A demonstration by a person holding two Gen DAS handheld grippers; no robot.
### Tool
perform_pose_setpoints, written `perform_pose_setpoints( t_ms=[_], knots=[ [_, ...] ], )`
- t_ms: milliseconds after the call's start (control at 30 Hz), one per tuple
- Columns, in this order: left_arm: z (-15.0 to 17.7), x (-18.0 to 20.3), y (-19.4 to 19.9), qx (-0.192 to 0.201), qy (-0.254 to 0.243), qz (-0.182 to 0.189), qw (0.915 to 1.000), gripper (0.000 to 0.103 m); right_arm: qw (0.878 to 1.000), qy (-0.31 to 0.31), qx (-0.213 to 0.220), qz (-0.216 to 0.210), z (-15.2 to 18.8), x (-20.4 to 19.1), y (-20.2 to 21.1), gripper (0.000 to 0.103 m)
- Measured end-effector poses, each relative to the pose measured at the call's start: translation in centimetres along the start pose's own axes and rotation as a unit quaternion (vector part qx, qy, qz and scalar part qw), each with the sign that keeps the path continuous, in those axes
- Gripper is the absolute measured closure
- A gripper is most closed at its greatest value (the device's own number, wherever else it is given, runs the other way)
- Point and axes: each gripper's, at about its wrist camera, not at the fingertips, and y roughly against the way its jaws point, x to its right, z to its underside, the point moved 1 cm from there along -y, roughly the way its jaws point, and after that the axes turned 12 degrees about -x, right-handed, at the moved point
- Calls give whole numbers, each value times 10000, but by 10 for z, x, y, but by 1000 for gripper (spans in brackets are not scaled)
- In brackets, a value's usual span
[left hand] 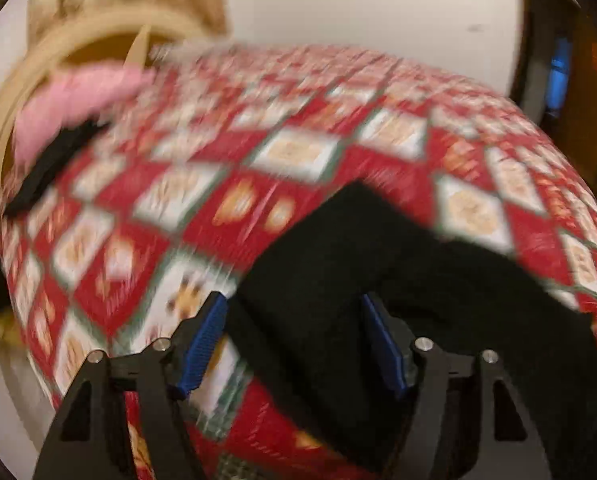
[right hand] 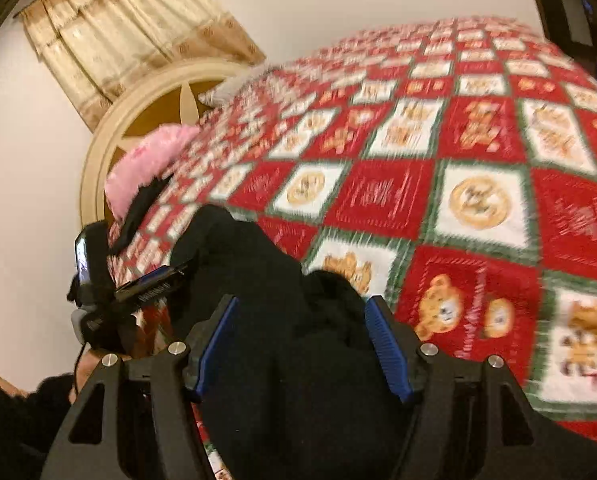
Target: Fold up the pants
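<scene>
Pants (left hand: 338,280): black, on the near part of the bed (left hand: 298,152), bunched between both tools. Quilt: red, white and green patchwork with bear motifs. Left tool (left hand: 294,344): pads wide apart, black cloth lying between them; grip not certain. Right tool (right hand: 302,344): pads wide apart, a heap of pants filling the gap; grip not certain. Pink pillow (right hand: 146,164): far left, by the headboard (right hand: 110,136). Curtain (right hand: 130,28): on the far wall. Both views blurred.
</scene>
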Motion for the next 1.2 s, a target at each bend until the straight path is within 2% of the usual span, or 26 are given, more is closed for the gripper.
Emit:
perform_pose_setpoints(
  t_ms=[33,67,133,200,233,367,467,533,600,667,700,733,833,867,900,967,1067,1133,1200],
  knots=[
    [3,-13,-3,-56,281,308,9991,24,9998,-32,-171,-26,0,1,-11,37],
    [3,-17,-2,-52,365,426,9984,24,9995,-43,-300,0,1,0,-19,37],
    [-1,-15,0,-129,224,396,9989,24,9989,-17,-478,-13,2,-2,-27,37],
    [-6,-11,6,-122,107,318,9994,25,9980,101,-562,-272,3,-7,-27,37],
    [-10,-9,13,-21,93,378,9992,26,9970,152,-638,-413,3,-10,-28,37],
    [-30,1,33,357,19,587,9976,26,9968,49,-677,-426,-8,-6,-36,37],
    [-47,11,21,377,16,571,9977,26,9902,-307,-808,-1100,-22,1,-56,35],
    [-53,10,-1,158,267,274,9991,26,9866,-436,-834,-1333,-26,0,-64,35],
    [-50,3,-16,-101,513,370,9979,24,9857,-547,-726,-1418,-30,1,-67,35],
    [-42,-4,-22,17,701,463,9965,22,9833,-770,-520,-1566,-32,8,-64,35],
    [-39,-4,-21,114,667,365,9970,21,9797,-937,-300,-1747,-34,14,-59,35],
    [-39,-4,-21,145,644,281,9974,16,9718,-1214,49,-2023,-34,26,-50,35],
    [-38,-9,-22,142,765,150,9969,7,9464,-1893,673,-2529,-30,56,-38,36],
    [-39,-11,-23,137,789,166,9967,6,9404,-2094,835,-2544,-26,66,-36,37],
    [-39,-12,-23,142,782,143,9967,4,9401,-2166,884,-2480,-24,70,-36,38],
    [-39,-11,-24,165,728,95,9972,2,9399,-2300,887,-2364,-16,78,-39,57],
    [-44,-17,-26,77,814,187,9965,0,9482,-2231,860,-2093,-11,74,-32,56],
    [-49,-24,-26,-14,952,246,9952,0,9552,-2267,1096,-1553,-4,74,-8,56],
    [-55,-35,-23,-76,1199,217,9925,2,9555,-2373,1355,-1109,7,80,23,56]
  ],
)
